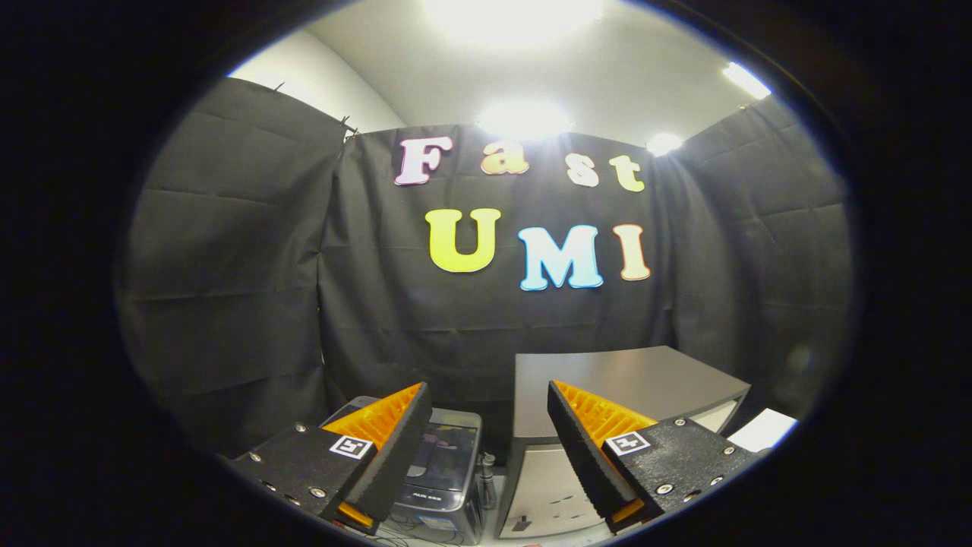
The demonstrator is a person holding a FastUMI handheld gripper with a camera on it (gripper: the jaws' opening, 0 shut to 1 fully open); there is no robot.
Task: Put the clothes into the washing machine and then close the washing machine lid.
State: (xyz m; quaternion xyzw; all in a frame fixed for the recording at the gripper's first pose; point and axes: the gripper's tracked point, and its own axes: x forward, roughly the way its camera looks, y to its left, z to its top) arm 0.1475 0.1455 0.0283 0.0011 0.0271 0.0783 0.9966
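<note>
My tool (486,448) is spread apart, holding nothing. The washer (444,475) sits low in the frame, ahead and below, mostly behind the left finger; I judge I must tip down and left. It's a grey box with a dark lid, seemingly down. I see no clothes.

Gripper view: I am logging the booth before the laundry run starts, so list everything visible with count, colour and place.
Washing machine: one, grey with a dark lid, low down just beyond the left finger, lid down.
Cabinet: one, grey, flat top, beside the washing machine, beyond the right finger.
Bottle: one, small, dark, between the washing machine and the cabinet.
Ceiling lights: several, white, overhead.
Gripper: one, fingers apart, holding nothing.
</note>
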